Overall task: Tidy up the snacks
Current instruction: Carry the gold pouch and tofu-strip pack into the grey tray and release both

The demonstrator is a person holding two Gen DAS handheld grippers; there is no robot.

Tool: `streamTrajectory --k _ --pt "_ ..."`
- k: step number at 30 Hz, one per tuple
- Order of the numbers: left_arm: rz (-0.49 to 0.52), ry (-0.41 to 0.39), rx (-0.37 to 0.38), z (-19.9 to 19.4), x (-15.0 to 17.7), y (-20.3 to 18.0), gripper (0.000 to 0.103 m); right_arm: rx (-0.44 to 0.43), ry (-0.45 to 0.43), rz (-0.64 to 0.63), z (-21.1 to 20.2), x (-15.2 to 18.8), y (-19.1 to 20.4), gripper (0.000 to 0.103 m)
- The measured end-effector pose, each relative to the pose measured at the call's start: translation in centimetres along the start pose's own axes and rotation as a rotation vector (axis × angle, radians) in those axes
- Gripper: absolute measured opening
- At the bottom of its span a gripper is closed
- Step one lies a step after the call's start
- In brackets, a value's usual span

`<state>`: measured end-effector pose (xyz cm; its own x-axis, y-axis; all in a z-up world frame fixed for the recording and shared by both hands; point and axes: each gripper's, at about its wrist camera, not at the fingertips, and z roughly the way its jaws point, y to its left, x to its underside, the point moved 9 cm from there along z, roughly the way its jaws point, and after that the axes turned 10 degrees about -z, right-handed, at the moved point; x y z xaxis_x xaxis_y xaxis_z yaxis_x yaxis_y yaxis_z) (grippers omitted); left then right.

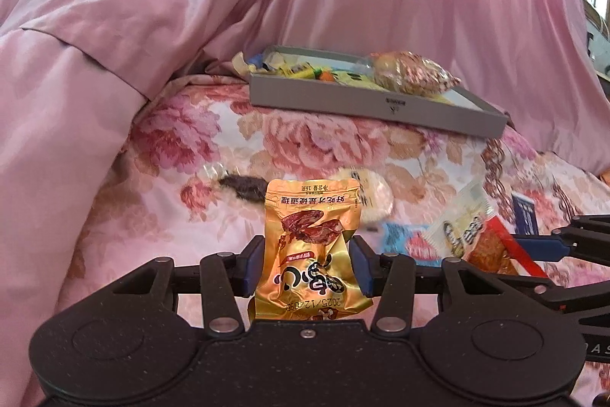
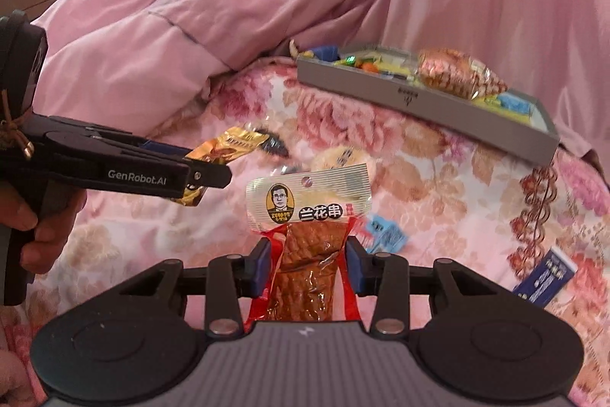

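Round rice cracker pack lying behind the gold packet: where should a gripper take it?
The cracker pack lies flat on the floral bedspread, so come from above and pinch across its right edge; the gold packet covers its left side here.

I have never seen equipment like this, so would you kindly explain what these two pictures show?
A person holds a two-finger clamp in each hand, and each clamp carries a camera that looks along its fingers. The left gripper pinches a gold snack packet; it also shows from the side in the right view. The right gripper pinches a red packet of brown strips. Loose snacks lie on a floral bedspread. Behind stands a grey tray already holding snacks, beside pink bedding.
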<state>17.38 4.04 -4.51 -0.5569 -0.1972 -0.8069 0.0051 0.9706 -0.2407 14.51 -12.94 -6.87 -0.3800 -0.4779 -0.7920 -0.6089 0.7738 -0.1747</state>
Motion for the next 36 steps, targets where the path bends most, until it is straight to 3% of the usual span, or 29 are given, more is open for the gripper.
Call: streamTrajectory --k 8,19,28,36 --pt "0.009 -0.071 0.002 2.3 -6.9 -2.3 0.050 0.042 -0.081 -0.005 -0.4 -4.3 -3.6 0.045" --pt "0.033 -0.131 0.011 9.3 -18.0 -6.3 0.050 0.158 -0.147 0.009 1.7 -14.3 -15.0 0.045" --pt "0.034 -0.093 -0.019 15.9 -19.8 -8.4 0.050 0.297 -0.082 0.056 7.9 -16.7 -23.7 0.045" --pt "0.020 -0.040 -0.042 19.1 -19.5 -8.1 0.051 0.323 -0.038 0.106 11.5 -15.0 -26.3 0.046"
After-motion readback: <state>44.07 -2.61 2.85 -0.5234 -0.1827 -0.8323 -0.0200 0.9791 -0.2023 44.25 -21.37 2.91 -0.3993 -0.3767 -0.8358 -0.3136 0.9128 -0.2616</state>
